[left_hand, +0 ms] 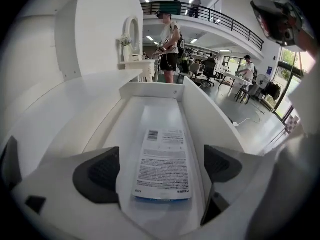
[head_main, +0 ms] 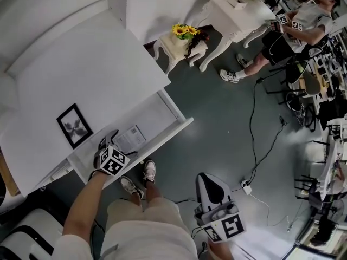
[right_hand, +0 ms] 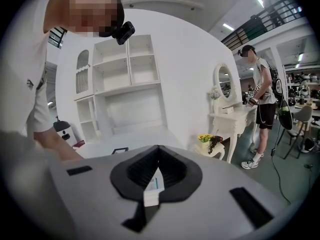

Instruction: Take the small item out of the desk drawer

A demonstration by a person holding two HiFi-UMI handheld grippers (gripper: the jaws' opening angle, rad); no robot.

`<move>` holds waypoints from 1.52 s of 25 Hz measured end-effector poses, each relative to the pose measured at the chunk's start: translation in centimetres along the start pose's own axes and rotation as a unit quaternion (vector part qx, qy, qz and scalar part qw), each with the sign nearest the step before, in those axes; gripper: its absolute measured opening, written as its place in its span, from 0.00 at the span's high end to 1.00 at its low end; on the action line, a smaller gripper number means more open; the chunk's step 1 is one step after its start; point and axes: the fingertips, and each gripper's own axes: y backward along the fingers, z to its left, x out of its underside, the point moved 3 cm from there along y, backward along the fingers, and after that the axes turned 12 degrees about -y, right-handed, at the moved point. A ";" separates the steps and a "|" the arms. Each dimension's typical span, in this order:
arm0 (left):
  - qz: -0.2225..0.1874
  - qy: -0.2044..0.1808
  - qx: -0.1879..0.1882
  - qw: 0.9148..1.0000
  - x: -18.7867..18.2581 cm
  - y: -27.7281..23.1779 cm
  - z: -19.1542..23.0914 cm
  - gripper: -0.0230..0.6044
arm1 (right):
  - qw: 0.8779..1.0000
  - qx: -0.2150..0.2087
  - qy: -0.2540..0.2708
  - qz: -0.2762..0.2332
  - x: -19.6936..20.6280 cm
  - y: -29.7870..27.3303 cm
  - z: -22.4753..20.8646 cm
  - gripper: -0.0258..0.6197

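Observation:
The white desk [head_main: 81, 75] has its drawer [head_main: 179, 126] pulled out. A flat white printed box [head_main: 130, 138] lies in the drawer's near end. My left gripper [head_main: 110, 144] reaches down into that end of the drawer. In the left gripper view it [left_hand: 160, 170] is open, one dark pad on each side of the box [left_hand: 164, 164] and neither touching it. My right gripper [head_main: 210, 182] hangs over the floor to the right of the drawer, its jaws together and pointed at the desk. In the right gripper view it [right_hand: 157, 176] holds nothing.
A black picture frame [head_main: 74, 124] lies on the desk top by the drawer. My own feet [head_main: 141, 179] stand under the drawer front. A small stand with yellow flowers [head_main: 181, 41], a white vanity table [head_main: 238, 10], a standing person [head_main: 293, 34] and a floor cable [head_main: 254, 140] lie beyond.

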 end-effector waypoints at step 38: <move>0.084 0.003 0.021 0.996 1.1 -2.5 -0.9 0.26 | 1.000 -0.012 -0.021 0.008 1.7 1.5 -1.2 0.94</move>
